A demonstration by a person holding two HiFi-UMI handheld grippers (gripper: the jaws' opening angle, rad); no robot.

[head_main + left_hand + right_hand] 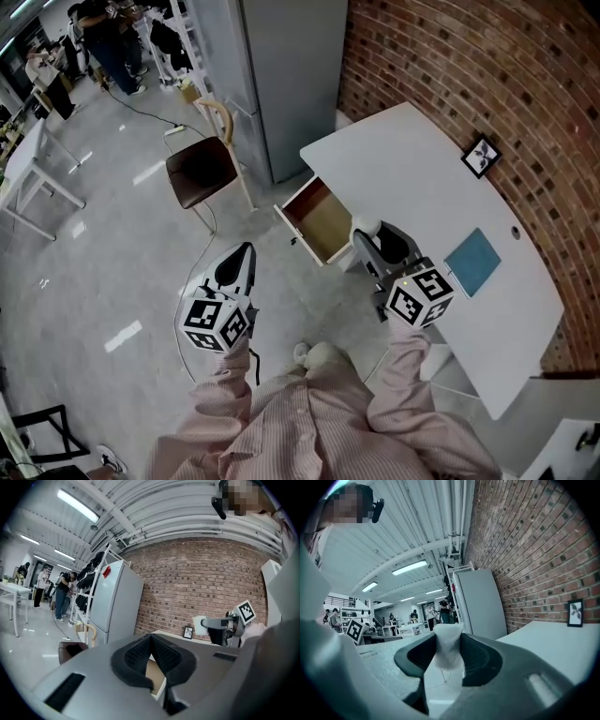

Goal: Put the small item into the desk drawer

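Currently I read the right gripper [373,240] as clamped on the small item [367,227], a soft white wad. In the right gripper view both pads press on its sides and it sticks up above them [448,641]. The head view places the item just beside the open drawer [323,223], at the front edge of the white desk [422,178], not inside the drawer. The drawer stands pulled out, showing a bare wooden floor.

I read the left gripper [242,255] as closed with nothing between its jaws; in the left gripper view its pads meet at the tips [151,639]. It hangs over the floor, to the left of the drawer. A blue pad [472,262] and a small picture frame [480,156] sit on the desk.
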